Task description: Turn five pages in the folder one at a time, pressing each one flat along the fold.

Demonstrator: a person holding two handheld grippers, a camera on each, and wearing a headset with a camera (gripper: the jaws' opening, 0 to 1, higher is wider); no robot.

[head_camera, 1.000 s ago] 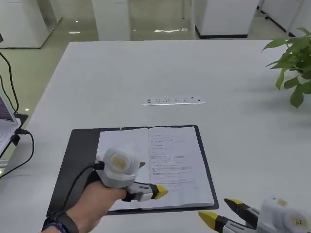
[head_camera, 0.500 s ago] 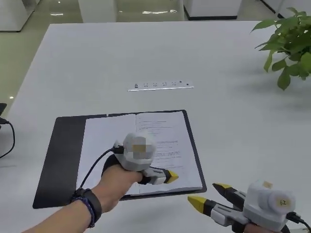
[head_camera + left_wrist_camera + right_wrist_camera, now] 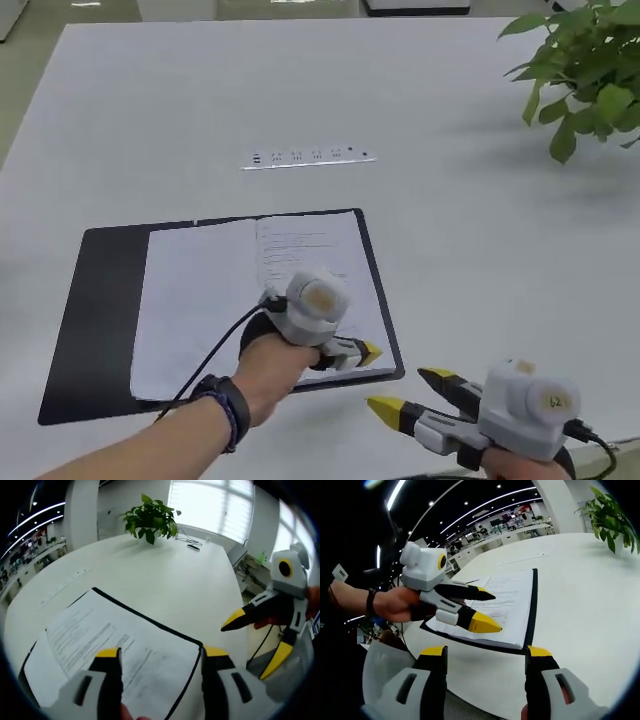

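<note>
The left gripper (image 3: 358,352) has its jaws spread wide with nothing between them. It is poised over the near right corner of the open folder (image 3: 100,300), whose printed page (image 3: 310,250) stretches ahead of and beneath its tips; whether they touch the paper I cannot tell. The right gripper (image 3: 408,391), jaws also parted and empty, hangs just beside that corner, off the folder, above the white table (image 3: 450,200). Beyond both grippers are a leafy plant (image 3: 585,60) and, nearer, a power strip (image 3: 305,157)
</note>
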